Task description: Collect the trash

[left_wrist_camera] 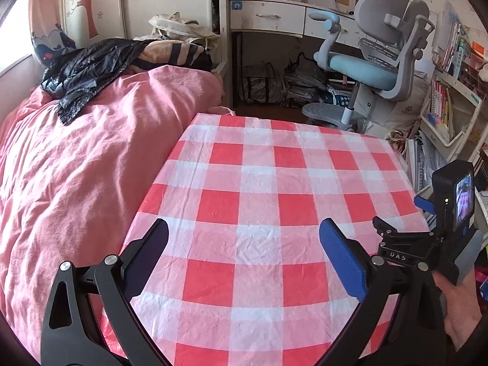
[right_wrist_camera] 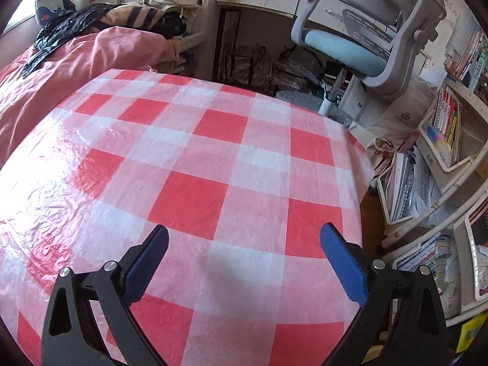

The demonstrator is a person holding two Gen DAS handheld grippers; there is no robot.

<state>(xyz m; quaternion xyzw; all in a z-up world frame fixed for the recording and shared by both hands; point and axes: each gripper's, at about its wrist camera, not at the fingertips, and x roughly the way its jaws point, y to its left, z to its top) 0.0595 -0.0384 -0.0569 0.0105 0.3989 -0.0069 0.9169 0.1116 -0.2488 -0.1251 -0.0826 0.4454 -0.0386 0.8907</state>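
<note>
My left gripper (left_wrist_camera: 244, 231) is open and empty above a table with a red-and-white checked cloth (left_wrist_camera: 274, 183). My right gripper (right_wrist_camera: 244, 238) is open and empty above the same cloth (right_wrist_camera: 198, 167); its body shows at the right edge of the left wrist view (left_wrist_camera: 451, 213). A crumpled black plastic bag (left_wrist_camera: 88, 67) lies on the pink bed to the far left, well beyond both grippers; it also shows in the right wrist view (right_wrist_camera: 64, 30). No trash shows on the cloth.
A pink quilted bed (left_wrist_camera: 76, 167) borders the table's left side. A grey and blue desk chair (left_wrist_camera: 375, 61) and a white desk (left_wrist_camera: 268, 18) stand behind the table. White shelves with books (right_wrist_camera: 442, 152) crowd the right side.
</note>
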